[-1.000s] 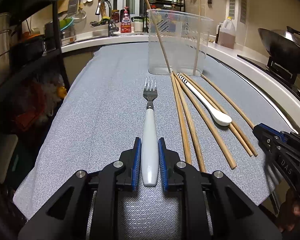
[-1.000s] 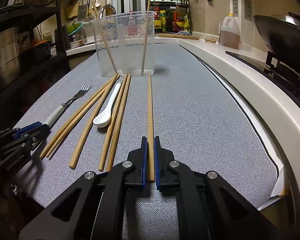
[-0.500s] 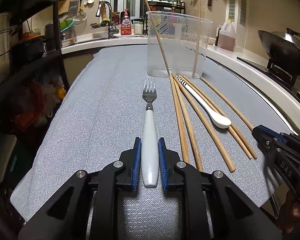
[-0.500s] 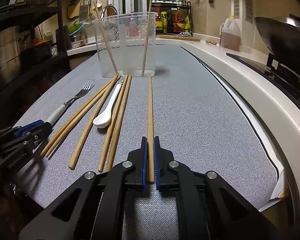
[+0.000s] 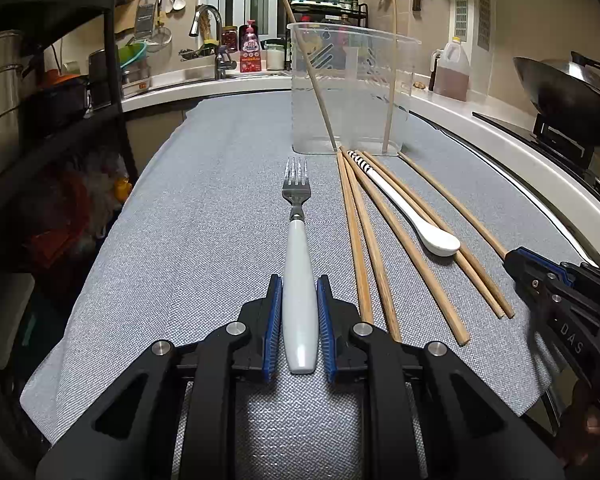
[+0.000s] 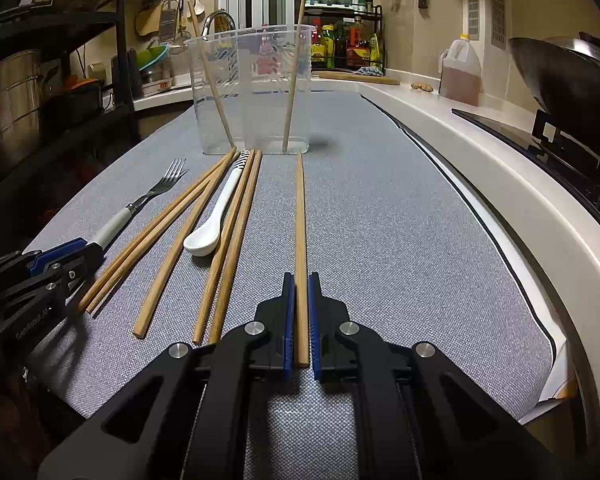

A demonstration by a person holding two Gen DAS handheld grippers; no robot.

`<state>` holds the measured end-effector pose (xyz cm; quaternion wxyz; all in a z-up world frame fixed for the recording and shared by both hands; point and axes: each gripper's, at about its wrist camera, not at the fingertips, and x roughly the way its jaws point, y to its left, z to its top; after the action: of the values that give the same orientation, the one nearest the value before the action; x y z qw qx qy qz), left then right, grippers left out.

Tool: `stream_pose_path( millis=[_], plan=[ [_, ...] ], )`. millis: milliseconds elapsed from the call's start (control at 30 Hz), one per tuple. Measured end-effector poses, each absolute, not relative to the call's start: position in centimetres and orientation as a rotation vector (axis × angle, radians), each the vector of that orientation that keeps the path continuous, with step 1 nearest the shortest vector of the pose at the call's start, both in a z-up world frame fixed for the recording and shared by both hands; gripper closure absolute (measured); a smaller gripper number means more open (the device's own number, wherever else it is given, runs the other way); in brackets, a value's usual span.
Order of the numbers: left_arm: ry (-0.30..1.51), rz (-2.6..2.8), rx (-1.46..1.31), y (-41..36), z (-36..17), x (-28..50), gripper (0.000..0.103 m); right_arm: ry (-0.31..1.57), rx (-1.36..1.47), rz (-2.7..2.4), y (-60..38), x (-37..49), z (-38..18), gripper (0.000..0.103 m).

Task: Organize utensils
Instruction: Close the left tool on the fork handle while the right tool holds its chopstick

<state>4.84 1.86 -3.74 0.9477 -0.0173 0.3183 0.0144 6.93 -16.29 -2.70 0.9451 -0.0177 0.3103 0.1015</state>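
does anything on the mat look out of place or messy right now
Mostly tidy. Only the white spoon looks odd: it lies among the loose chopsticks, bowl toward the grippers. Nothing spilled or broken.

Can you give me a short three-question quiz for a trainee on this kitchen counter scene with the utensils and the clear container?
1. True or false: the left hand-held gripper is closed on the fork by its white handle.
2. How many chopsticks already stand in the clear container?
3. The white spoon lies: A) inside the container, B) among the loose chopsticks on the grey mat, C) on the stove.

Key
1. True.
2. Two, each leaning against a side.
3. B. It lies apart from the single chopstick that the right hand-held gripper is shut on.
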Motion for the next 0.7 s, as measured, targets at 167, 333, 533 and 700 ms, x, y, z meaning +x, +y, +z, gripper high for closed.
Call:
stream_pose_path(
  millis=[167, 333, 533, 700],
  plan=[
    [0.648, 0.031, -0.035, 1.77, -3.74, 4.84, 0.085, 0.632, -0.037, 0.206, -16.31, 6.92, -2.70, 0.096],
    [0.648, 0.031, -0.035, 1.78, -3.73, 4.84, 0.085, 0.631, -0.038, 0.206, -16.29, 6.92, -2.70, 0.096],
    [0.648, 0.030, -0.035, 1.73, -3.75, 4.87, 0.085, 0.631, -0.040, 0.206, -16.28, 6.90, -2.68, 0.096],
    [0.648, 0.030, -0.037, 1.68, -3.73, 4.86, 0.085, 0.633, -0.033, 0.208, -16.29, 6.89, -2.68, 0.096]
  ],
)
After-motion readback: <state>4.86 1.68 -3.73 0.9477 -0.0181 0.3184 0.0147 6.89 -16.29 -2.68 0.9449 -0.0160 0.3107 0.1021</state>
